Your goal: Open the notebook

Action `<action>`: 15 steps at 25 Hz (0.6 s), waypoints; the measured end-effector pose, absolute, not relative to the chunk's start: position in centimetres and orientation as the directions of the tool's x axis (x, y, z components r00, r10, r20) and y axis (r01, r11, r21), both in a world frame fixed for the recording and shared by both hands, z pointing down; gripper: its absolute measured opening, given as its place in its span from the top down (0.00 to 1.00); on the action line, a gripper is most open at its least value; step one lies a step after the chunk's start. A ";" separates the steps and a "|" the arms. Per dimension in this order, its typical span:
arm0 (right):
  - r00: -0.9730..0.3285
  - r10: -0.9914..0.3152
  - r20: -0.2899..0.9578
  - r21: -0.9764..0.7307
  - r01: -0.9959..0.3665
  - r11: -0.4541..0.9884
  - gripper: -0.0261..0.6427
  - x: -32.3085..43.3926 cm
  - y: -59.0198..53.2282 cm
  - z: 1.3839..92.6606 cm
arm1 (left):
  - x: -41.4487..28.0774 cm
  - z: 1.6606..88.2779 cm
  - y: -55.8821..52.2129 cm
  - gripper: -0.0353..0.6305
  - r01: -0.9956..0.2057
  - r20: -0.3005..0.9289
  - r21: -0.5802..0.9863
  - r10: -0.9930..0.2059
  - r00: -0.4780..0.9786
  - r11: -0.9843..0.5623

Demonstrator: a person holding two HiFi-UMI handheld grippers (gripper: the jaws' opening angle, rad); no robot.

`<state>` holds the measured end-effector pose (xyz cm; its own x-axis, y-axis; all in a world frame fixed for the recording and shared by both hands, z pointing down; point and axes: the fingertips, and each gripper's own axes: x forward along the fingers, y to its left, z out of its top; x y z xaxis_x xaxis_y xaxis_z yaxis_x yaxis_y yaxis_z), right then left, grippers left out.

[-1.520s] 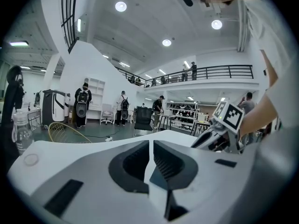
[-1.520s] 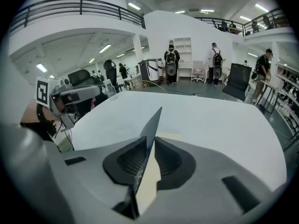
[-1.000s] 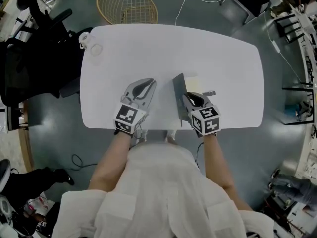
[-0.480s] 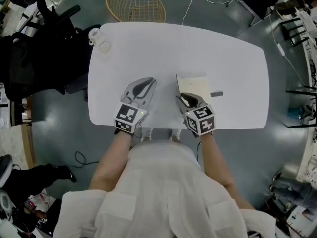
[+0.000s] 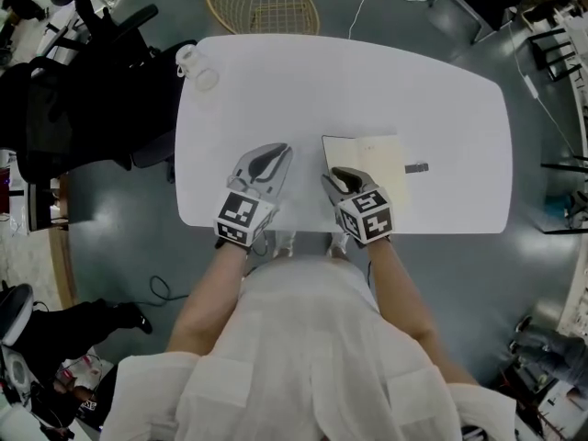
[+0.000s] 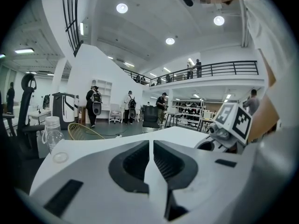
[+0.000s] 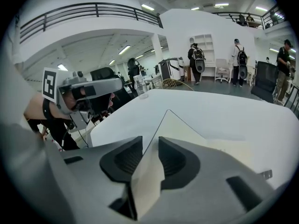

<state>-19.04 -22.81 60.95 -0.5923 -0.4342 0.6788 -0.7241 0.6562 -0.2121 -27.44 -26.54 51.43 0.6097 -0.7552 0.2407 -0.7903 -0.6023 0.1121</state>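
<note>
The notebook (image 5: 375, 162) lies on the white table (image 5: 367, 81), a cream inside page showing. Its cover (image 7: 174, 127) is lifted along the left edge and stands nearly upright. My right gripper (image 5: 333, 174) sits at that edge, and the cover's near corner passes between its jaws (image 7: 150, 143). The jaws have just been opening, and the pads stand slightly off the sheet. My left gripper (image 5: 272, 153) hovers over bare table left of the notebook, its jaws (image 6: 150, 143) together on nothing.
A small dark clip-like piece (image 5: 416, 167) lies just right of the notebook. A plastic bottle (image 5: 188, 60) and its lid (image 5: 205, 79) stand at the table's far left corner. A wicker basket (image 5: 262, 3) and a black chair (image 5: 83, 81) are on the floor beyond.
The cover, seen as a dark upright slab a second ago, has swung left, and more cream page shows. My right gripper has drawn back toward me and lower. The left gripper has shifted slightly.
</note>
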 end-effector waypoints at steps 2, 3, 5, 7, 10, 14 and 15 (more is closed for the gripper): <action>-0.586 -0.418 0.694 -0.212 -0.721 0.660 0.80 -19.7 -22.6 61.8 | -28.0 51.6 -26.3 0.92 -0.790 0.247 0.109 -0.754 0.609 -0.603; -0.582 -0.411 0.701 -0.210 -0.720 0.661 0.82 -20.1 -22.6 62.2 | -28.3 51.7 -26.3 0.92 -0.791 0.249 0.106 -0.754 0.608 -0.603; -0.571 -0.404 0.715 -0.198 -0.720 0.665 0.82 -20.7 -22.7 63.2 | -28.8 51.8 -26.3 0.92 -0.792 0.249 0.101 -0.755 0.607 -0.603; -0.558 -0.401 0.727 -0.186 -0.722 0.667 0.83 -21.2 -22.7 64.1 | -29.3 52.0 -26.1 0.92 -0.792 0.250 0.100 -0.755 0.606 -0.602; -0.544 -0.392 0.742 -0.189 -0.730 0.656 0.84 -21.8 -22.5 65.5 | -29.9 52.3 -25.7 0.92 -0.790 0.258 0.099 -0.752 0.607 -0.604; -0.521 -0.389 0.760 -0.176 -0.740 0.649 0.88 -22.1 -22.6 66.7 | -30.7 52.4 -25.5 0.92 -0.791 0.256 0.089 -0.753 0.606 -0.606; -0.517 -0.388 0.763 -0.174 -0.742 0.647 0.88 -22.2 -22.6 67.0 | -30.9 52.4 -25.5 0.92 -0.790 0.256 0.088 -0.753 0.606 -0.606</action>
